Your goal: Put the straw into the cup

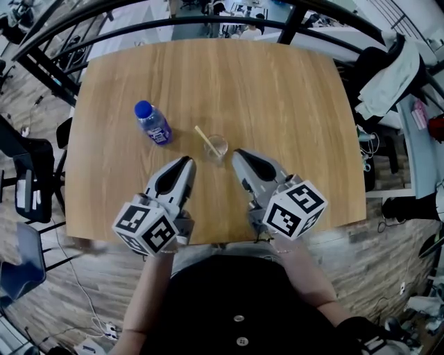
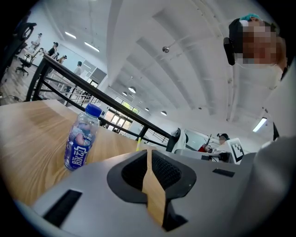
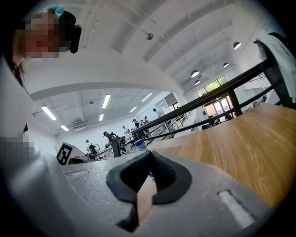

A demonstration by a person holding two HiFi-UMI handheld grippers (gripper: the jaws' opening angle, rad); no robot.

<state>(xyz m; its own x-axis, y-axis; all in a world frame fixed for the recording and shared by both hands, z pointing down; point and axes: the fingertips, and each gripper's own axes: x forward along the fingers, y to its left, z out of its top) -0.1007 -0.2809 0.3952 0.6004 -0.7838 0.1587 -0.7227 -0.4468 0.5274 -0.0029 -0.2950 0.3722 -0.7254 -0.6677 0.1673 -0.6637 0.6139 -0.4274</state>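
Observation:
A clear cup [image 1: 216,148] stands on the wooden table [image 1: 277,90] with a yellow straw [image 1: 203,136] leaning in it, its top tilted to the left. My left gripper [image 1: 187,161] lies just left of the cup and my right gripper [image 1: 237,154] just right of it. Both are shut and hold nothing. In the left gripper view the jaws [image 2: 148,152] are pressed together and the straw's tip [image 2: 138,142] peeks over them. The right gripper [image 3: 149,154] also shows its jaws closed tight.
A blue-capped bottle [image 1: 152,123] with a purple label stands left of the cup, also seen upright as the bottle [image 2: 82,138] in the left gripper view. A black railing [image 1: 208,21] runs behind the table. Chairs [image 1: 31,184] stand at the left, clothes [image 1: 392,69] at the right.

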